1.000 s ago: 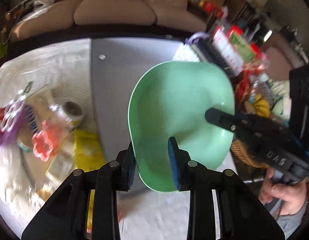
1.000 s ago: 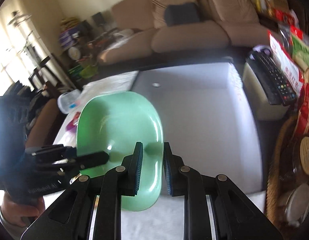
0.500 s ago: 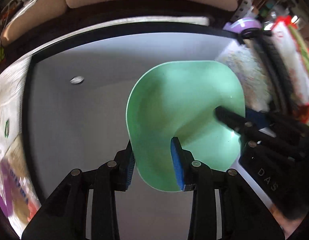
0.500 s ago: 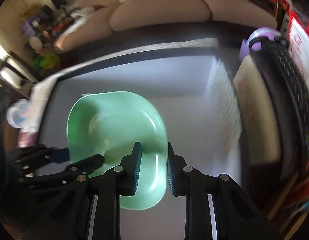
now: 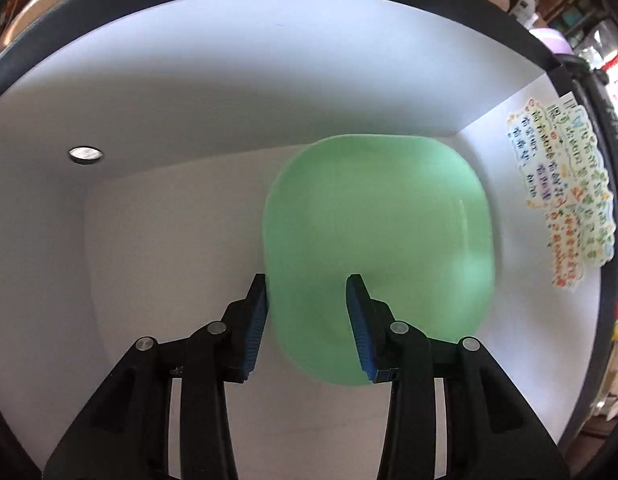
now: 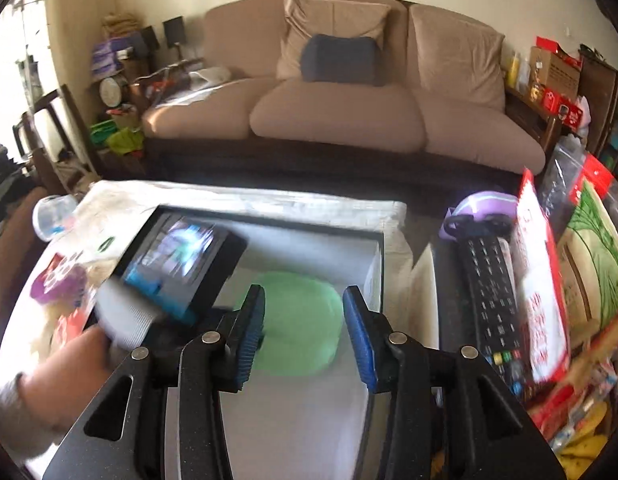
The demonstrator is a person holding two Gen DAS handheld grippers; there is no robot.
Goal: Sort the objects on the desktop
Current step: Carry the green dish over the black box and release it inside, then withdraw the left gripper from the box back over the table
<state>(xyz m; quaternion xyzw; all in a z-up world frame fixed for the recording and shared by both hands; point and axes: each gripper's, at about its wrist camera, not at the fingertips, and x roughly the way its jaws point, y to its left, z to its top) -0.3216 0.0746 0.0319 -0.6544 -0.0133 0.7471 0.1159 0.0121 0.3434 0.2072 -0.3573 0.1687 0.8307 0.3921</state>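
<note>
Brown sofa (image 6: 341, 92), dark blue cushion (image 6: 339, 58), black remote (image 6: 491, 292)

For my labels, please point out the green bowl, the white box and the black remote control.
green bowl (image 5: 377, 248), left wrist view, middle of its inside.
white box (image 5: 229, 80), left wrist view, far inner wall.
black remote control (image 6: 493, 300), right wrist view, button face.

1. Left gripper (image 5: 307, 322): two black plastic fingers (image 5: 245, 336) with ribbed blue pads, and round silver screws along the linkage arms.
2. Right gripper (image 6: 304, 334): same build, with black fingers (image 6: 363, 340), blue ridged pads and silver screws.
3. Hand (image 6: 75, 364) beside the right gripper: grey sleeve cuff at the wrist, blurred.
</note>
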